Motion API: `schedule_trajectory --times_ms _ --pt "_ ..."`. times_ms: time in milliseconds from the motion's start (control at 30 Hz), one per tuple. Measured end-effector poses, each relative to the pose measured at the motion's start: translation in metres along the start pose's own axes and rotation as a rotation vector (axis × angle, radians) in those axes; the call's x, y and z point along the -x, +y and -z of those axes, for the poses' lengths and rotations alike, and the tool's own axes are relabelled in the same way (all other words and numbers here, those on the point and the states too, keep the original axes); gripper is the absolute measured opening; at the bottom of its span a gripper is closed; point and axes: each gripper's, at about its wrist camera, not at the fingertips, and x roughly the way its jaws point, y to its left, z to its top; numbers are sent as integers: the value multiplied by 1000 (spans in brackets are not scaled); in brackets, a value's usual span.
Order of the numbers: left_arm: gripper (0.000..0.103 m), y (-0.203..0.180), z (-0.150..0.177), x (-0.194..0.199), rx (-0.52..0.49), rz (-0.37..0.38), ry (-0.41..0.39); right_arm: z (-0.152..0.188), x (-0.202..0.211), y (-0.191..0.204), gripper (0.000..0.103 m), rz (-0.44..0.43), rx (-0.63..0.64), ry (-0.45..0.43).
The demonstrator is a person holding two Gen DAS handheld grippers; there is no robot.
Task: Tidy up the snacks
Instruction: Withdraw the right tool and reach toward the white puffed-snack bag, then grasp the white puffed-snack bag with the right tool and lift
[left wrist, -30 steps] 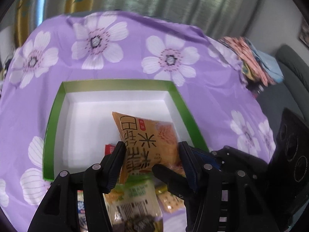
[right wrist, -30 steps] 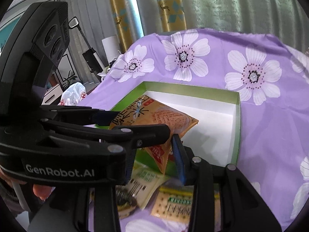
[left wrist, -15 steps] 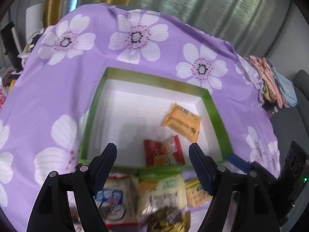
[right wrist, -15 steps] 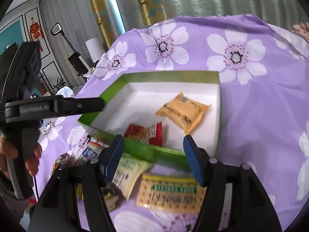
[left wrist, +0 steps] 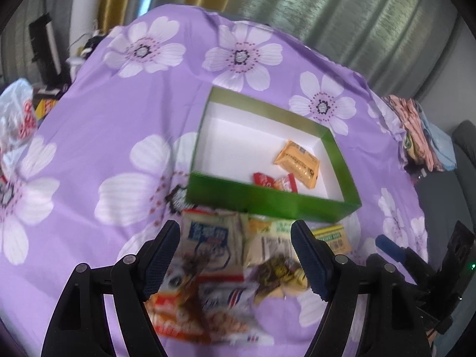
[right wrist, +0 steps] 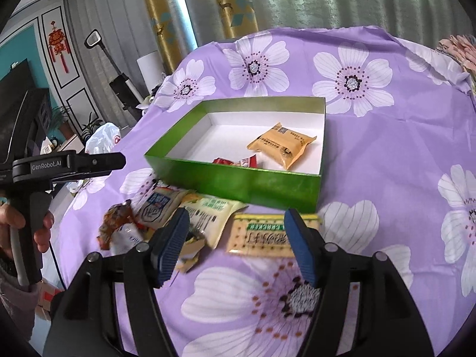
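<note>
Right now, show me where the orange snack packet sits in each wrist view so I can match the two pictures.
Left wrist view: the orange snack packet lies right of centre, inside the green box, near its right wall.
Right wrist view: the orange snack packet lies at centre, upper half, also by the right wall.
Shared landmark: the red packet just in front of it.

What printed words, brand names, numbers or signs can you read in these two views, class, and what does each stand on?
"GenRobot.AI": white lettering on the black handheld left gripper, seen from the right wrist view.

Yellow-green cracker packet on the purple cloth: print too blurred to read.

Orange snack pouch in the green cardboard box: characters too small to read.

Red hanging wall ornament: no legible text.

Blue-and-white snack bag: blurred.
</note>
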Motion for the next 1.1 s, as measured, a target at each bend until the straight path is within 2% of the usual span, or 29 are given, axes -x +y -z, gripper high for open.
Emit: schedule_trajectory --times_ms 267,633,900,1100 --pt "77 28 34 22 83 18 17 17 12 27 67 -69 32 26" --pt "77 42 80 13 161 153 134 41 -4 69 67 -223 65 124" --pt "77 42 86 -7 214 219 176 58 -37 92 67 -281 85 209" --pt "77 43 85 -21 245 243 191 56 -63 104 67 -298 91 229"
